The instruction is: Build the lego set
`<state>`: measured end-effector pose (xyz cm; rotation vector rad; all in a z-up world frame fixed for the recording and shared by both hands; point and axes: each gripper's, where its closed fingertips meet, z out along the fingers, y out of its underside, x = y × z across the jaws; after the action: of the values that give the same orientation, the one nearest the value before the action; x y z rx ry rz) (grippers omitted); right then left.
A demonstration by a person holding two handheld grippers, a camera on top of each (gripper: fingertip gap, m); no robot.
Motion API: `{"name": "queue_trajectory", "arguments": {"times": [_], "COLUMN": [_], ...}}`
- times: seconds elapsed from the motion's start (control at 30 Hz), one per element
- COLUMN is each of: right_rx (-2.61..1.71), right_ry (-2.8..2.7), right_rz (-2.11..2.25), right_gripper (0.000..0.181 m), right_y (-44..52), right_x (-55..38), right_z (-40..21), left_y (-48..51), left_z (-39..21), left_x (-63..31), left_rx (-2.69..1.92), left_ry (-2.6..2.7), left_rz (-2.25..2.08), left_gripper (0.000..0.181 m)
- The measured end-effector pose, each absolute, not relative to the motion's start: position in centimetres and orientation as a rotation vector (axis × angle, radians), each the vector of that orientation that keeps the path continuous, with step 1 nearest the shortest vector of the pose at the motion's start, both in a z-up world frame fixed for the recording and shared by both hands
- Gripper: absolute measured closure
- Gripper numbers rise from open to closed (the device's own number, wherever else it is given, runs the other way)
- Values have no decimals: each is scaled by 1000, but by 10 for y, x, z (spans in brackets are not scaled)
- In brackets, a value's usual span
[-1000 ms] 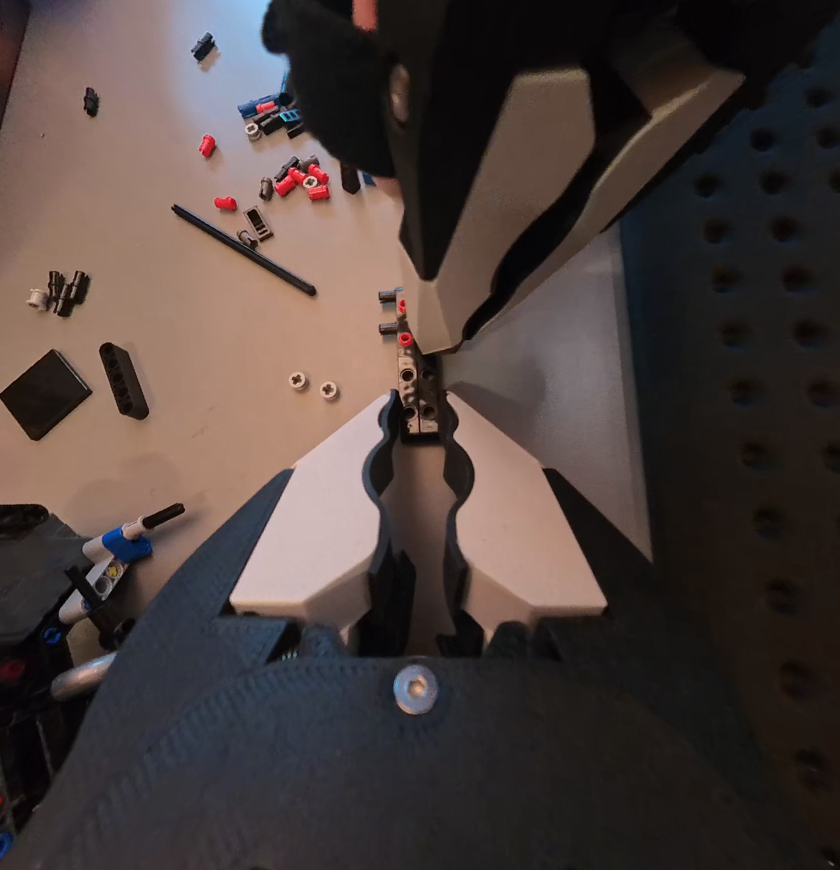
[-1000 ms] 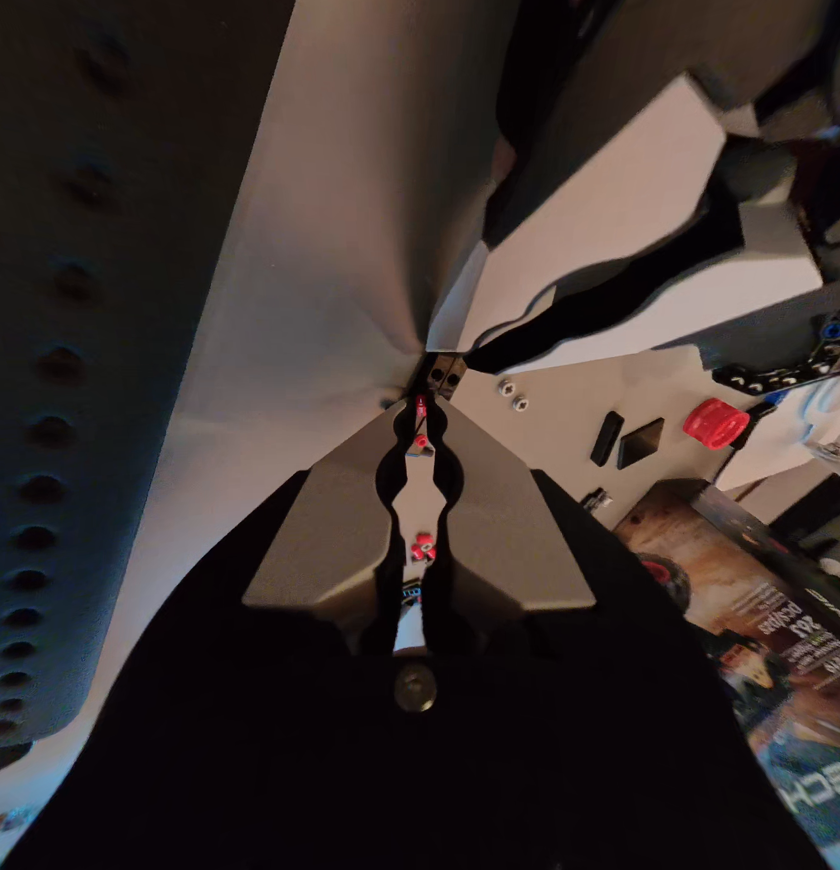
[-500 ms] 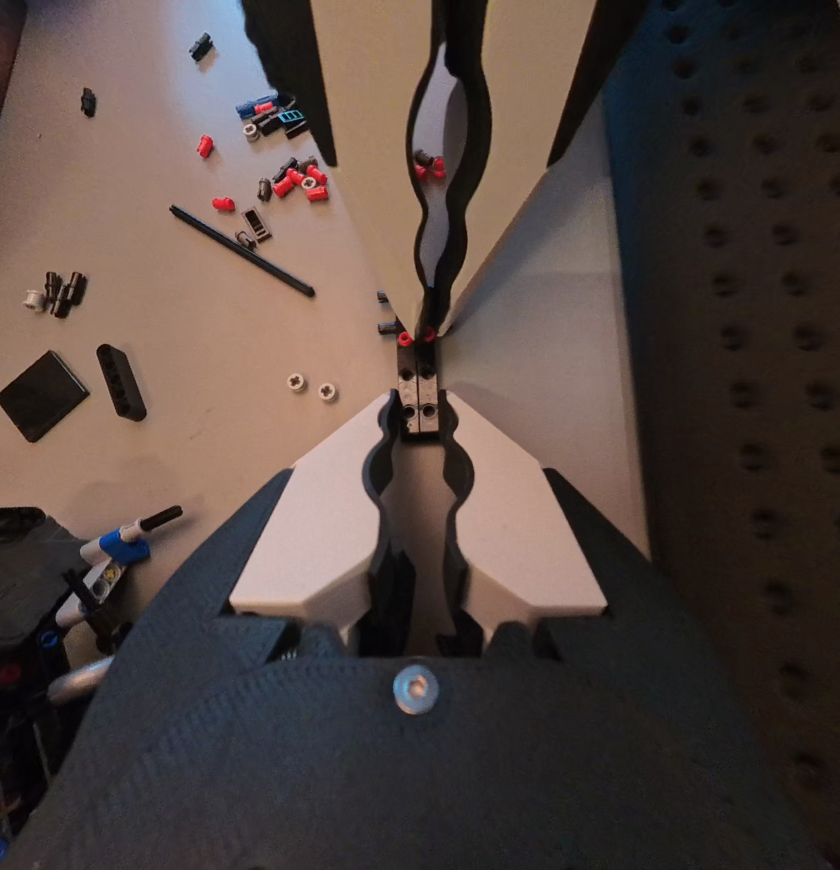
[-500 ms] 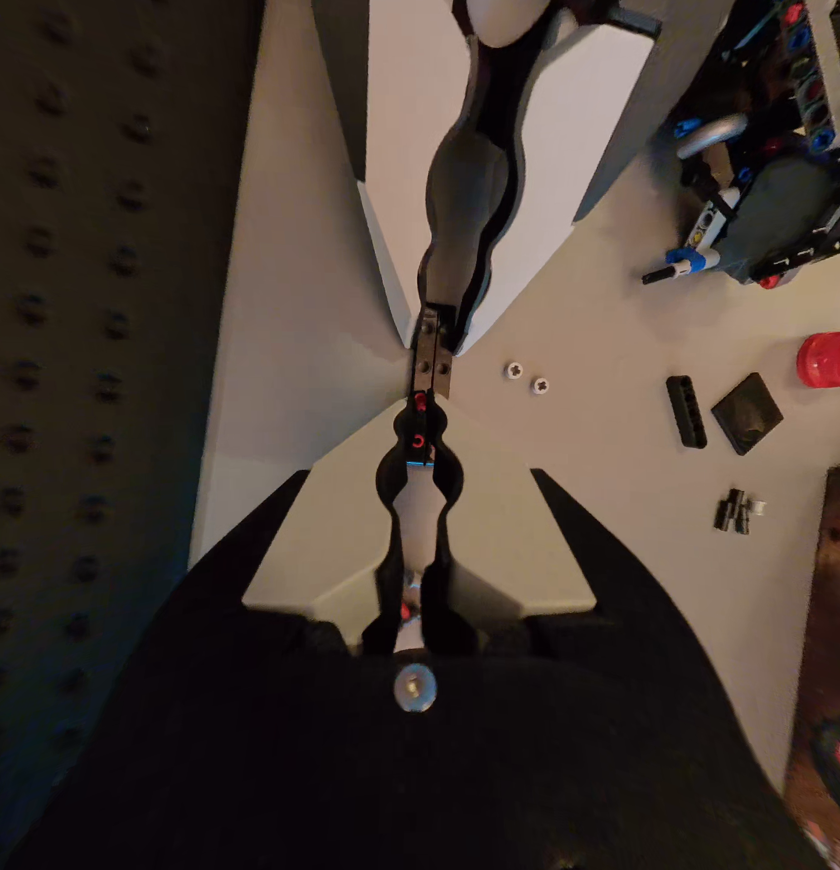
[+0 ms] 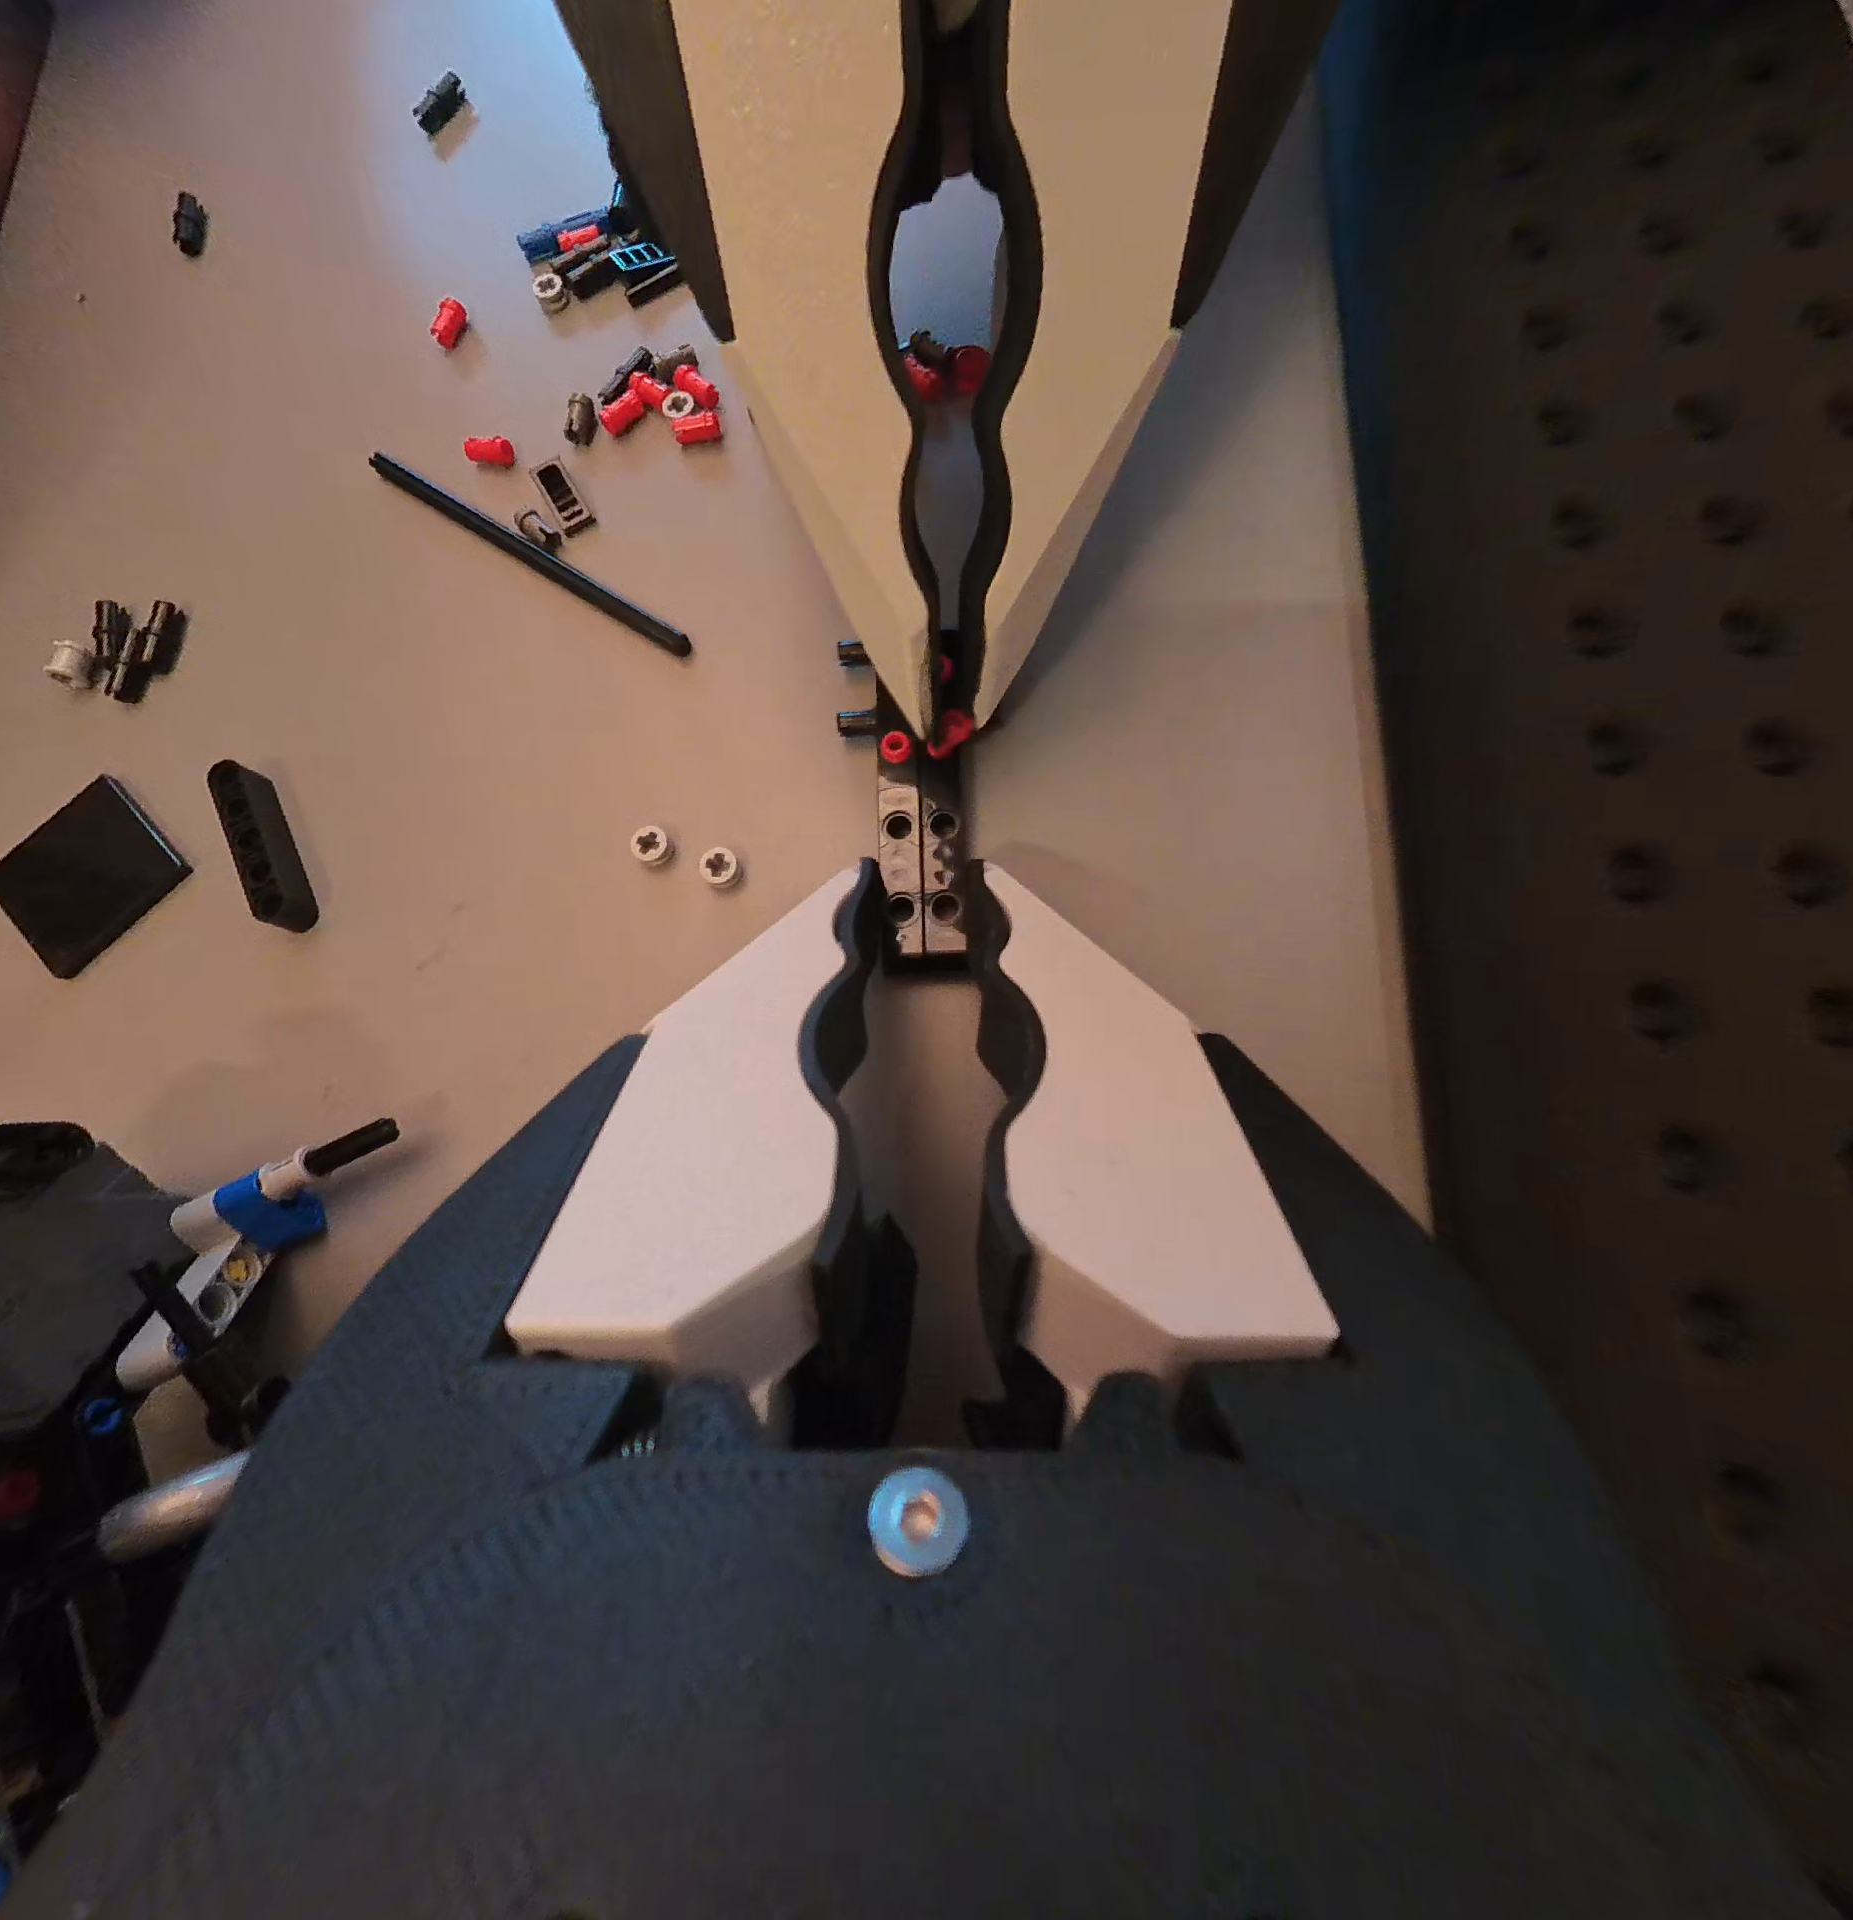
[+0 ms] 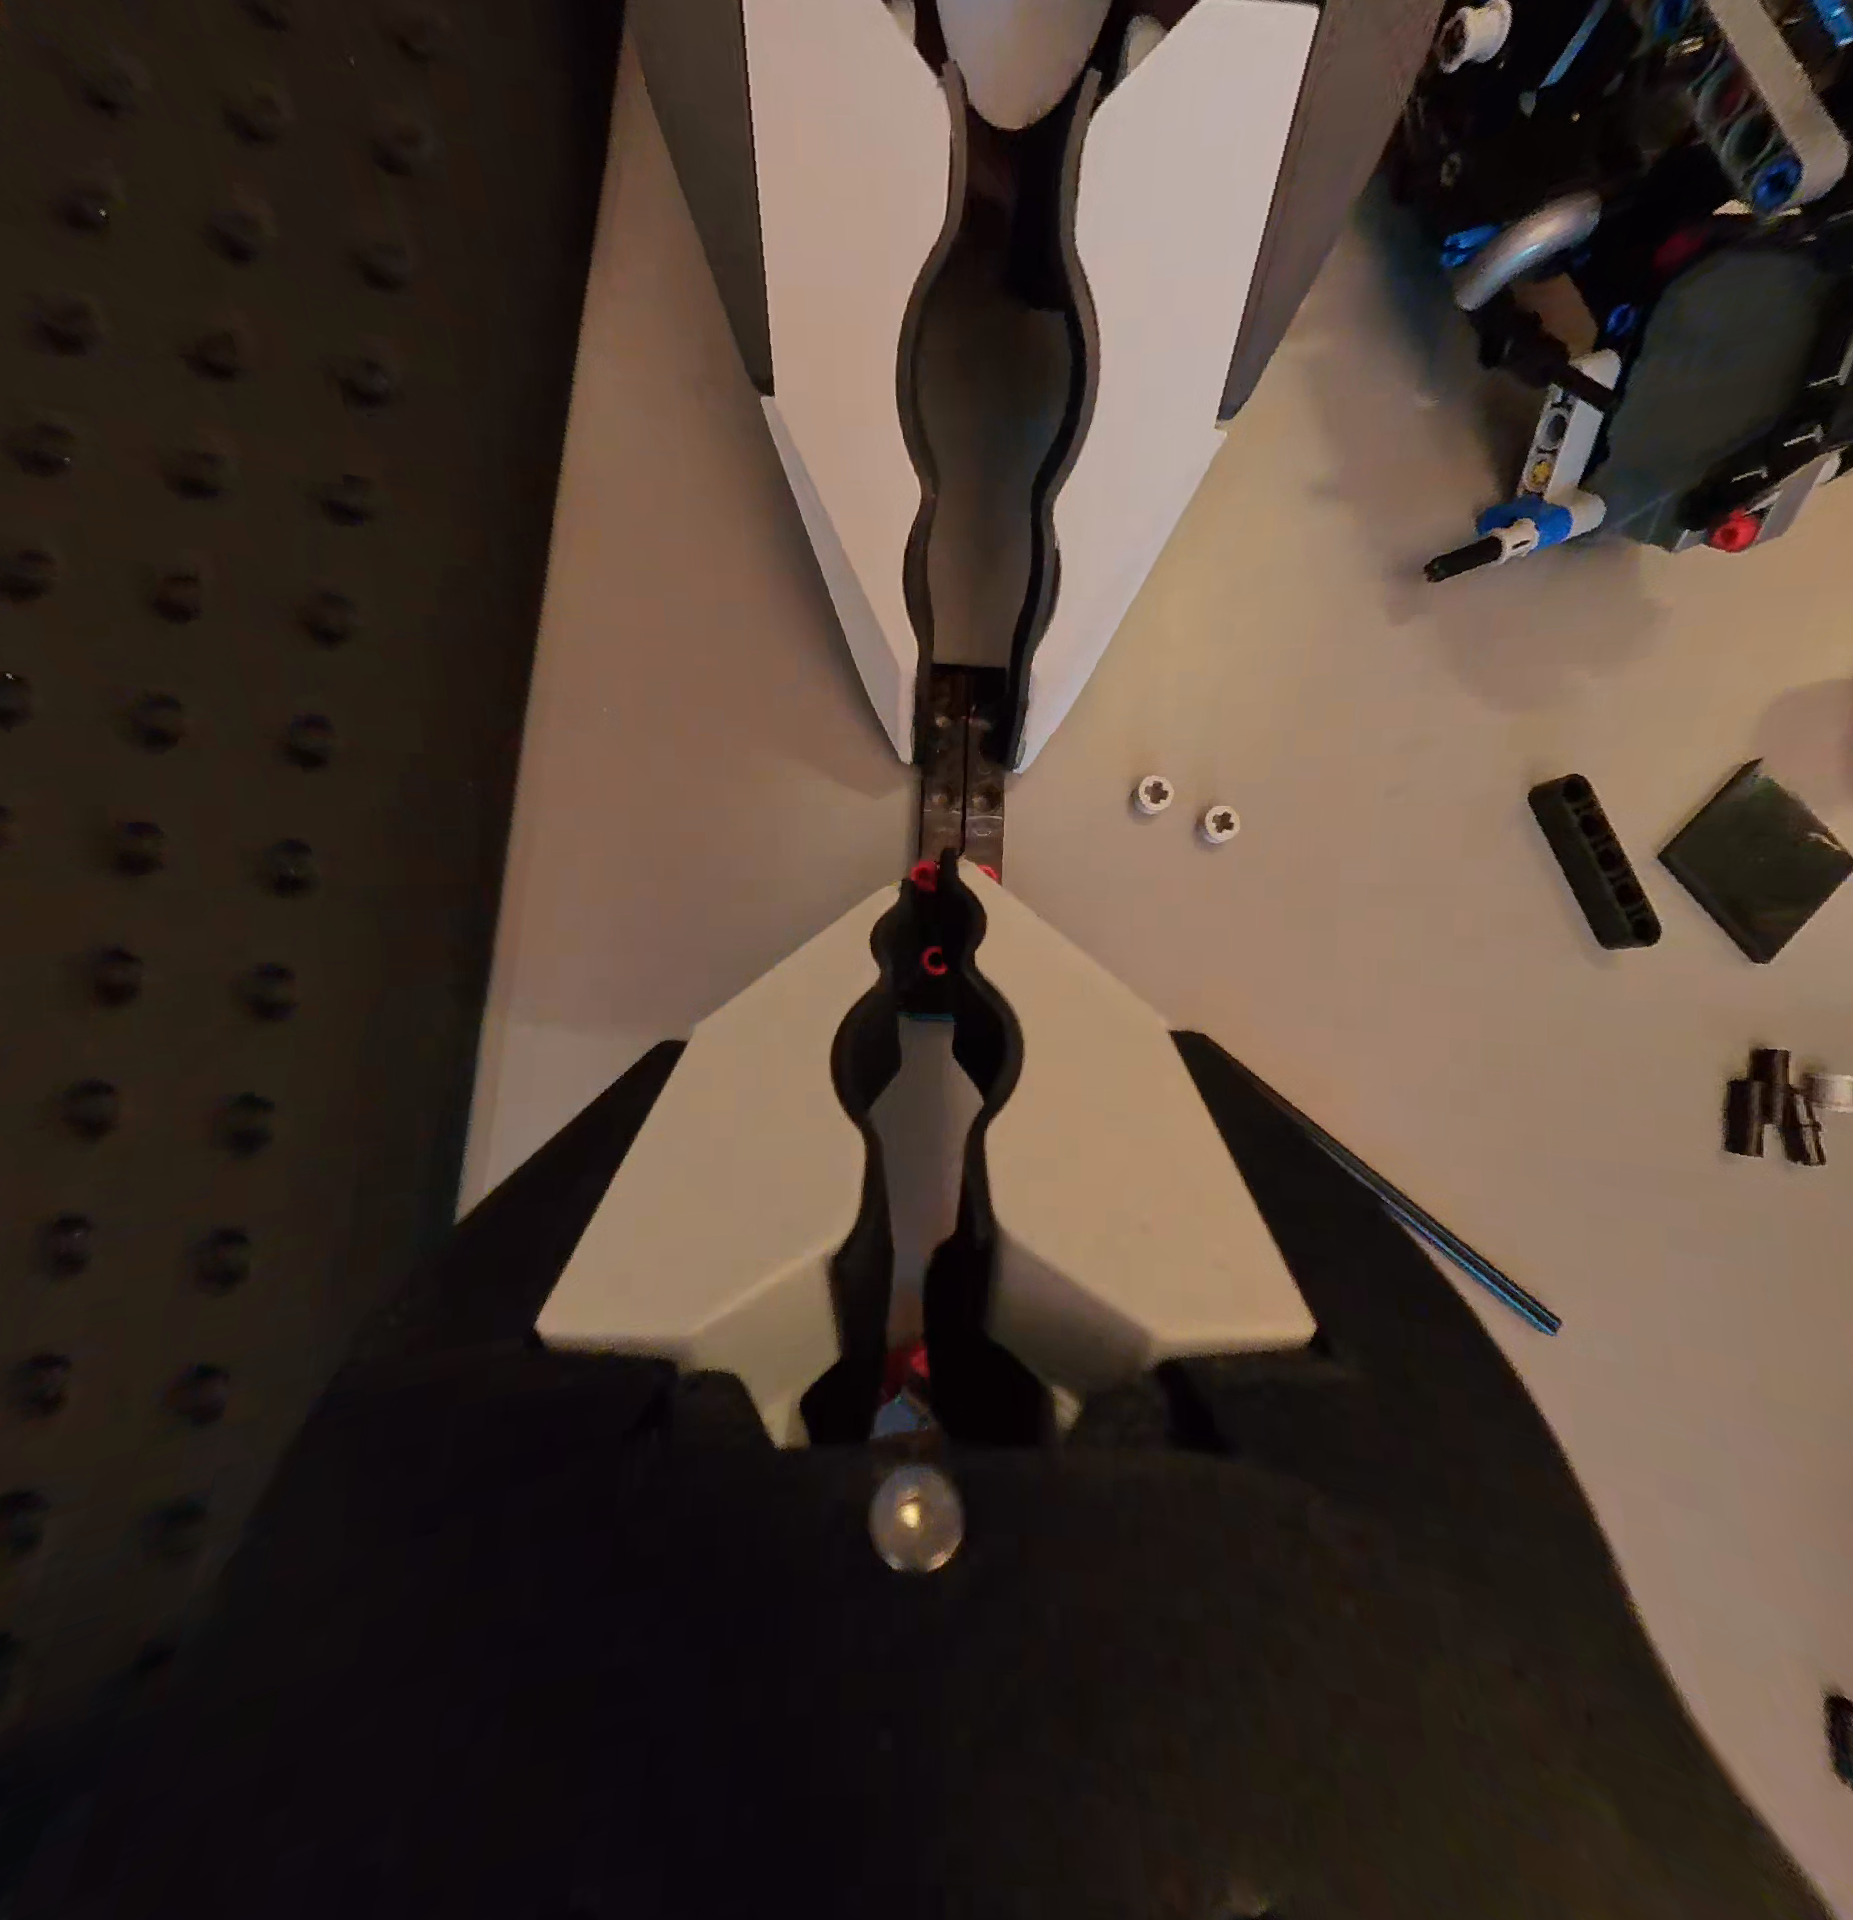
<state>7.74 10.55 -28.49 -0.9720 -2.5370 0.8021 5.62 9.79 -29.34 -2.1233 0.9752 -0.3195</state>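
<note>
Black, hard plastic is what we hold: a pair of holed beams (image 5: 922,873) laid side by side, hanging above the pale worktop (image 5: 402,790) between our two tools. The left gripper (image 5: 923,914) has its jaws narrow, clamped on the beams' near end; the right gripper (image 6: 937,883) has its jaws nearly together on the far end, where red pins (image 5: 927,740) sit. We judge the piece light, stiff and smooth, so it may swivel in a hard pinch; flat side faces are the place to grip, clear of the pin holes.

The left wrist view alone shows two black pins (image 5: 854,686) jutting sideways and the loose red parts (image 5: 657,400). The right wrist view alone shows the half-built model (image 6: 1691,343) fully and a red ring (image 6: 934,961) between its own jaws.
</note>
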Motion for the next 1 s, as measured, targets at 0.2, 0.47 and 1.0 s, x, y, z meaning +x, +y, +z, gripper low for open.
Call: {"name": "queue_trajectory", "arguments": {"times": [0.2,0.47,1.0], "right_rx": [-1003,-1046,-1104], "right_ry": [-2608,-2729,-2839], "right_rz": [796,763,693], "right_gripper": [181,181,181], "right_y": [106,106,107], "right_x": [78,78,74], "right_z": [-285,-286,-287], "left_y": [98,98,98], "left_z": [-293,-293,-293], "left_x": [56,57,57], "left_rx": [-2125,-2126,-2126], "left_ry": [973,972,971], "left_rz": [-324,-329,-331], "left_gripper": [167,167,167]}}
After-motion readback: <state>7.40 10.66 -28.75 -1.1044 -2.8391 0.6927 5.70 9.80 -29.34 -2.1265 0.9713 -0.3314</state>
